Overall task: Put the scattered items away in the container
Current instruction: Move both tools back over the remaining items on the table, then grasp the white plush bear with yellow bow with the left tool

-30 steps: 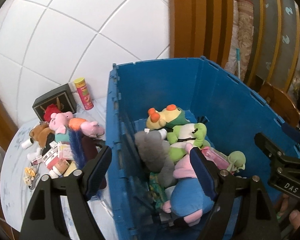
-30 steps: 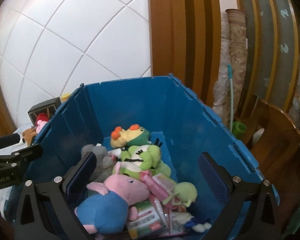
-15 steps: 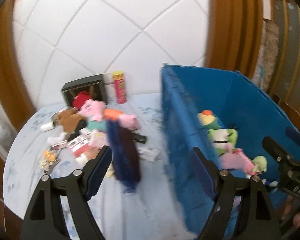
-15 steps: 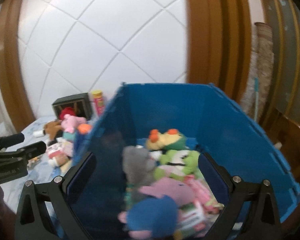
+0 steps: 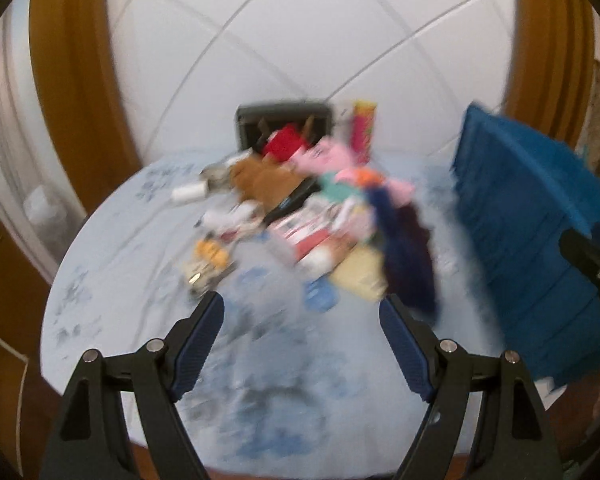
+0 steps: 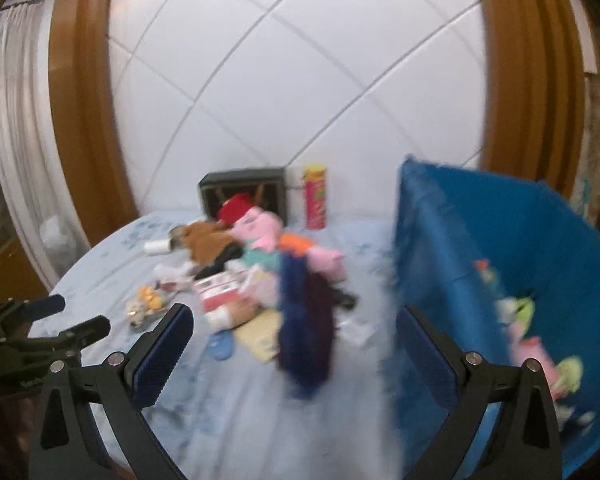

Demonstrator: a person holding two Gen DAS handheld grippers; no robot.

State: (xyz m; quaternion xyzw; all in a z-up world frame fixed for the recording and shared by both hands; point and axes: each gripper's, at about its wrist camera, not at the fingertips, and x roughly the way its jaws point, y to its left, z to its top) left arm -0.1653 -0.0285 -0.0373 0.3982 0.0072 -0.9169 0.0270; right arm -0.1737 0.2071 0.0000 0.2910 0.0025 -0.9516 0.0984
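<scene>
Bin [image 6: 480,248], one; canister [image 6: 315,197], one

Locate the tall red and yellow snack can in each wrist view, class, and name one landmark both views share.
Left wrist view: the snack can stands upright at the table's far edge, upper centre, right of the black box.
Right wrist view: the snack can stands centre, right of that box.
Shared landmark: the blue crate, at right in both.
</scene>
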